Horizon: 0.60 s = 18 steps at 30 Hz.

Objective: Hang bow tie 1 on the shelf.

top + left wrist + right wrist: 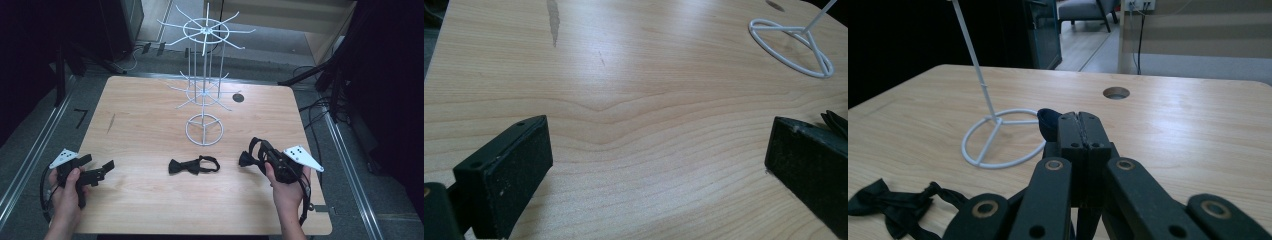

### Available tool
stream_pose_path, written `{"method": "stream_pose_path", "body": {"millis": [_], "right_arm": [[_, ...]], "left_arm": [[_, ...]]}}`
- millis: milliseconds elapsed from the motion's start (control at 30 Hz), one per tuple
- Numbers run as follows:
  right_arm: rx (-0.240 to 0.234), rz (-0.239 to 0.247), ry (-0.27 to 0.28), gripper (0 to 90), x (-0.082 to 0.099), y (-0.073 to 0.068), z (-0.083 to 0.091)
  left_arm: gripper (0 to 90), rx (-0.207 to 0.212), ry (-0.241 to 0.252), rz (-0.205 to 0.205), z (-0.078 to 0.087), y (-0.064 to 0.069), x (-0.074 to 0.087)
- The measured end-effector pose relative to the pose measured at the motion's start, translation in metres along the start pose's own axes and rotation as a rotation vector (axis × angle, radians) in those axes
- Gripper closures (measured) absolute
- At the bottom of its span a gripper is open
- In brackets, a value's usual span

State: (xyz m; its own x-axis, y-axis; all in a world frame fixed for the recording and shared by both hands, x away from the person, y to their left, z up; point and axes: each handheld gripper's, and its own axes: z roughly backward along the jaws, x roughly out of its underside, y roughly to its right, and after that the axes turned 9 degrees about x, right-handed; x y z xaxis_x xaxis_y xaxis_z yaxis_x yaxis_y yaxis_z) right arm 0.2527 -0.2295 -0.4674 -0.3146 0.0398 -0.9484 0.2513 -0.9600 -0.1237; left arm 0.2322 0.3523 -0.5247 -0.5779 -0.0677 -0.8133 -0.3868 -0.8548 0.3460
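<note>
A black bow tie (192, 165) with its strap lies flat on the wooden table (150, 125), in front of the white wire rack (204, 90); it also lies at the lower left of the right gripper view (898, 205). My right gripper (256, 159) is shut on a second black bow tie (246, 158), held just above the table at the right. In the right gripper view the jaws (1079, 116) press together with dark fabric (1048, 124) poking out on their left. My left gripper (97, 169) rests open near the front left, with bare wood between its pads (659, 150).
The rack's ring base (204, 129) stands mid-table, with spoked tiers of hooks above it. A round cable hole (238, 97) sits at the back right. Dark stands and cables ring the table. A dark streak (553, 20) marks the wood at the left.
</note>
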Motion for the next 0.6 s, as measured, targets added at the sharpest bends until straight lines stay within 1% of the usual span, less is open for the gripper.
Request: {"method": "stream_pose_path", "body": {"millis": [67, 167, 233, 600], "right_arm": [[-0.003, -0.016, 0.003, 90.0, -0.002, -0.002, -0.001], [-0.007, -0.020, 0.003, 90.0, -0.004, -0.005, -0.002], [-0.014, -0.016, 0.005, 90.0, -0.007, -0.008, -0.003], [-0.033, -0.004, 0.022, 90.0, -0.017, -0.018, -0.005]], "left_arm": [[0.0, 0.000, 0.000, 0.000, 0.000, 0.000, 0.000], [0.0, 0.000, 0.000, 0.000, 0.000, 0.000, 0.000], [0.0, 0.000, 0.000, 0.000, 0.000, 0.000, 0.000], [0.0, 0.002, 0.001, 0.000, 0.000, 0.000, 0.000]]}}
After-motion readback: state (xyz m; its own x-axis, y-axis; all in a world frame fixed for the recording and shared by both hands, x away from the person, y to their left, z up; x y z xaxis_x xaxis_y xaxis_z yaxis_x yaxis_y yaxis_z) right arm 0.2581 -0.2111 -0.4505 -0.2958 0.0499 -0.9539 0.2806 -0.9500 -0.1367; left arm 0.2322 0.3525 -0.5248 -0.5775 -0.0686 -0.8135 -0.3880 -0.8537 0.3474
